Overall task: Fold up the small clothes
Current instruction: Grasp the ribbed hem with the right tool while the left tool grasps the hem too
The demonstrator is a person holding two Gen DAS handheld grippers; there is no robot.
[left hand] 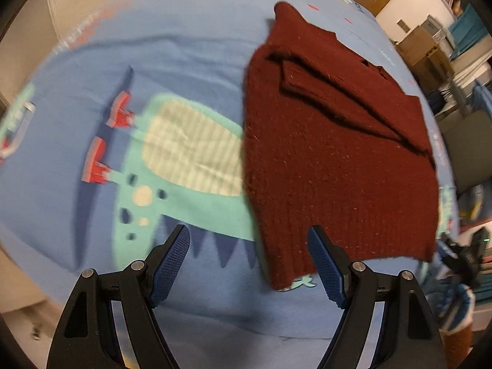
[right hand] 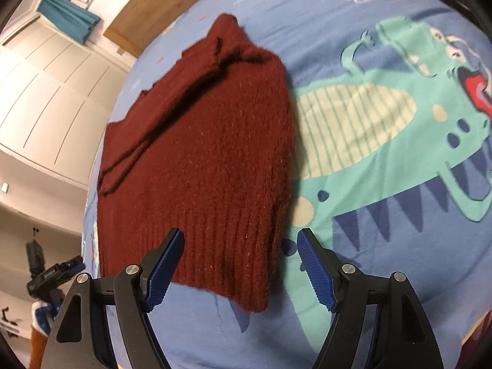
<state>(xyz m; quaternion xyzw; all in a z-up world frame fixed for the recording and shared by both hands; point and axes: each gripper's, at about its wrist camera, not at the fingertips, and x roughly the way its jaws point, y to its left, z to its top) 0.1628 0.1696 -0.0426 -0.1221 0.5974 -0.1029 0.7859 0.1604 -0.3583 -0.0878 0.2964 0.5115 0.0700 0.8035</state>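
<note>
Lying flat on the blue dinosaur-print bedcover (left hand: 77, 70), the ribbed maroon knit sweater (right hand: 200, 141) (both grippers' jaws released).

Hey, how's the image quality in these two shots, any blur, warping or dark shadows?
Left wrist view: the dinosaur print on the bedspread is smeared, most at the left edge, while the tongs stay sharp; heavy fisheye bulge, dark corners. Right wrist view: crisper, sweater knit ribs readable, deep shadows in its folds, the same bulge bending the cupboard lines.
</note>
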